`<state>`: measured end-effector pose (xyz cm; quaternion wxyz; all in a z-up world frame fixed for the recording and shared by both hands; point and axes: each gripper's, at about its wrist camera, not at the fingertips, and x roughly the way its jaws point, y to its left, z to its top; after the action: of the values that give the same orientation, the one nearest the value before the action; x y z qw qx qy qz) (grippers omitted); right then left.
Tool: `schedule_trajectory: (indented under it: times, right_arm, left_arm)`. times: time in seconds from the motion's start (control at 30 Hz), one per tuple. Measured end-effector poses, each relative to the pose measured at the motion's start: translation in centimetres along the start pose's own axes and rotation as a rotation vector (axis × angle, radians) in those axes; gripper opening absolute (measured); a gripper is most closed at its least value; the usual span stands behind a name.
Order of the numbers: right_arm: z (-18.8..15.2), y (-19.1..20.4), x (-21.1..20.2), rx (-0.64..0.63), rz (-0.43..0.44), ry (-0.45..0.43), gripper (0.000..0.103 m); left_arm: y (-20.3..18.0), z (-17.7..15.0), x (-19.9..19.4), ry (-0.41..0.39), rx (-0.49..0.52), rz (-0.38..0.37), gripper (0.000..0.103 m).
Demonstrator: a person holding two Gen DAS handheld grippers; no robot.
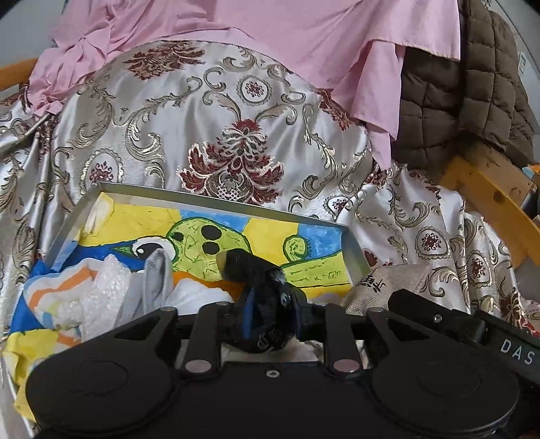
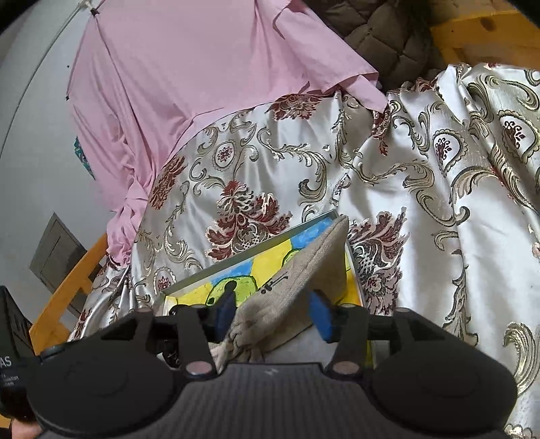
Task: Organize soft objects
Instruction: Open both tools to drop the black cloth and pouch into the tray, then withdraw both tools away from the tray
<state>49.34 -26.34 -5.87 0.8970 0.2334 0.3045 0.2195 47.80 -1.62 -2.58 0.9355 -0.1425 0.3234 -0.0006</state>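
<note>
Sock, beige [image 2: 297, 280]: your right gripper [image 2: 273, 312] pinches it; left gripper [image 1: 266, 304] clamps dark sock [image 1: 249, 266]. Lower both toward tray [image 1: 216, 199], 12 o'clock.

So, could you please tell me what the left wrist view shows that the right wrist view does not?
Only the left wrist view shows the white, orange and blue striped cloth bunched in the tray's near left, and the left gripper shut on a dark rolled sock.

Only the right wrist view shows the right gripper, its blue fingers either side of the beige sock, plus a grey panel on the wall.

Both show the metal tray lined with a painted drawing, the floral satin cover, the pink cloth and the brown quilted jacket.
</note>
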Motion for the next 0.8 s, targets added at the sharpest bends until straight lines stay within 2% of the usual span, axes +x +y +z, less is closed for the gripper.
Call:
schedule_trajectory:
  times: [0.13, 0.37, 0.5, 0.8]
  right_arm:
    - [-0.3, 0.6, -0.9, -0.026, -0.017, -0.008, 0.07]
    - [-0.8, 2.2, -3.3, -0.064, -0.014, -0.01, 0.082]
    - [-1.3, 3.7, -5.2, -0.082, -0.027, -0.033, 0.085]
    - [-3.4, 7.9, -10.2, -0.181, -0.07, -0.086, 0.096]
  left_arm:
    - [0.6, -0.1, -1.7, -0.021, -0.019, 0.007, 0.036]
    - [1.5, -0.7, -7.1, -0.127, -0.017, 0.015, 0.064]
    - [2.3, -1.1, -10.4, -0.177, -0.037, 0.023, 0.074]
    - [4.0, -3.4, -18.3, -0.27, 0.012, 0.009, 0.089]
